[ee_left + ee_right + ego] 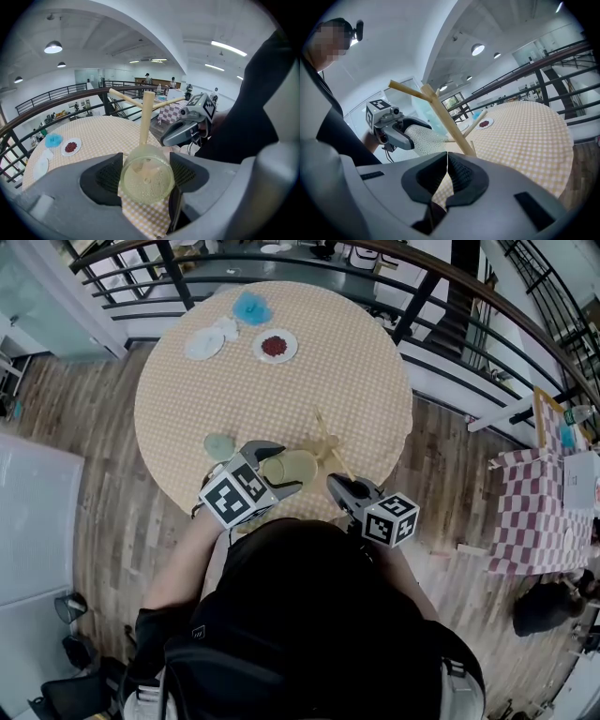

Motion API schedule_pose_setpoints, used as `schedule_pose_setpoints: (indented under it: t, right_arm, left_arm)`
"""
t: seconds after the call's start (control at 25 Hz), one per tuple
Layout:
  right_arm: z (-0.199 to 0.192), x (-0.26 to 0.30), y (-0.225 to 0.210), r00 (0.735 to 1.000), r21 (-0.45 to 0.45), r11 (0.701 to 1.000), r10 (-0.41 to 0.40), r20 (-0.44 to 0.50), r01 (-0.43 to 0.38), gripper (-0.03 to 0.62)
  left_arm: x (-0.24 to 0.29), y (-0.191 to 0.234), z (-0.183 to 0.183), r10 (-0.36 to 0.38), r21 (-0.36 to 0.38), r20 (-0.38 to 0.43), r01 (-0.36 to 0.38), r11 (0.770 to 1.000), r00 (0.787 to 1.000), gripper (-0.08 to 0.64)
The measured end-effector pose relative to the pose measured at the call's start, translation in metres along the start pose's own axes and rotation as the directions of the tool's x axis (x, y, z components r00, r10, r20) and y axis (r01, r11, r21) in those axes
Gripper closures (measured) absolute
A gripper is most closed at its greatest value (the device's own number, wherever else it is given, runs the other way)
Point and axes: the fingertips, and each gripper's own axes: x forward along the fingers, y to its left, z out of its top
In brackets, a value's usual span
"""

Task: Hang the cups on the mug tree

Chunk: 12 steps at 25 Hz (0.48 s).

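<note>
A wooden mug tree stands on the round checked table near its front edge. My left gripper is shut on a pale yellow-green textured cup just left of the tree. In the left gripper view the cup sits between both pads, its bottom facing the camera, with the tree's post right behind it. My right gripper is shut with nothing in it, just right of the tree's base. A second pale green cup rests on the cloth to the left.
At the table's far side are a white plate with red bits, a blue crumpled thing and white dishes. A dark railing curves round behind the table. The table edge is right below both grippers.
</note>
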Motion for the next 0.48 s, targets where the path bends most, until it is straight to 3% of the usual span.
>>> schedule_pose_setpoints:
  t: [0.48]
  right_arm:
    - [-0.010,0.001,-0.001,1.000,0.035,0.999,-0.008,0.000,0.008,0.577]
  left_arm:
    - [0.016,0.004,-0.006,-0.005,0.010,-0.030,0.005,1.000,1.000,0.256]
